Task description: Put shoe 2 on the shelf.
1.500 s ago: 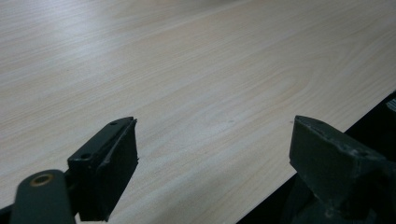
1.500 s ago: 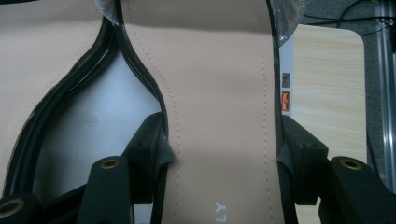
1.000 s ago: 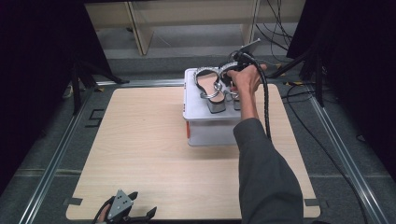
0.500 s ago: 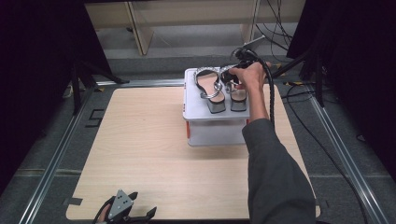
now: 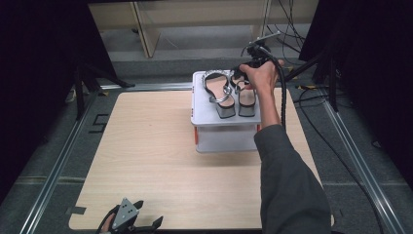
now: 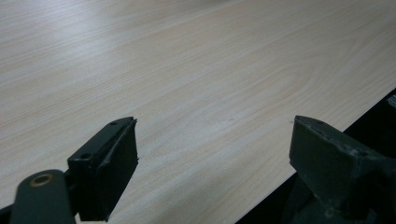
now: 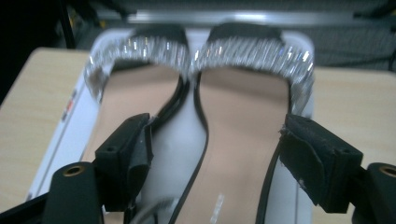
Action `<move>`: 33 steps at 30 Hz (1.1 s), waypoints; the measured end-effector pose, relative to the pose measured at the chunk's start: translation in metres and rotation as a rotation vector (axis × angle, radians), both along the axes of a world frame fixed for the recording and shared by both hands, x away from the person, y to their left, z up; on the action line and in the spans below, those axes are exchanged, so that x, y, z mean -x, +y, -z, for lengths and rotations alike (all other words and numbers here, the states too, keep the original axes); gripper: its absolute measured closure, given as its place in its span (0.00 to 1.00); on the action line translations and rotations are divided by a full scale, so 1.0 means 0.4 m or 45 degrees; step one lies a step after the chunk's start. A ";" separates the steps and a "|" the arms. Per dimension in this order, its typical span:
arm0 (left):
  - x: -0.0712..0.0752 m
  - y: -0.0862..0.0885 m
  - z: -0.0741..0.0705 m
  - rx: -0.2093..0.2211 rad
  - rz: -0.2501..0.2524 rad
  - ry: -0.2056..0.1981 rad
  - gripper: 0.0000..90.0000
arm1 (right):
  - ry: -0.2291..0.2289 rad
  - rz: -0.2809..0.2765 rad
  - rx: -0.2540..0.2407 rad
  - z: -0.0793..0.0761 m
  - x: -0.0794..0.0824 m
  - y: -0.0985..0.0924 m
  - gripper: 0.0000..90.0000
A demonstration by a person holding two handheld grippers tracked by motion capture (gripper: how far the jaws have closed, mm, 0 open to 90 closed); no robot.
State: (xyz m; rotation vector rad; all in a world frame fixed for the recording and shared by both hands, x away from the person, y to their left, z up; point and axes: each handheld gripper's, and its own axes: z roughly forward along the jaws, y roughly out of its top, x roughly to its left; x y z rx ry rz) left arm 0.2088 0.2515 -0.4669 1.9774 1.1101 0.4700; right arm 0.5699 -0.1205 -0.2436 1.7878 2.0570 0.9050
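Two tan-soled, black-edged sandals with glittering silver straps (image 5: 229, 92) sit side by side atop the pale grey lidded plastic box (image 5: 226, 137), placement seemingly done, while the right gripper (image 7: 215, 154), jaws just narrowing yet unclenched, straddles one sole, withdrawal remaining; the left gripper (image 6: 212, 163) gapes empty.

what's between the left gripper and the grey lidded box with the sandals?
Bare pale wooden tabletop, seen in the high view: left gripper sits at the near edge, grey box far right.
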 end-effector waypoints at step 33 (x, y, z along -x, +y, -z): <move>-0.004 -0.003 0.007 0.021 -0.012 0.009 0.17 | -0.066 -0.346 -0.163 0.049 0.264 -0.244 0.26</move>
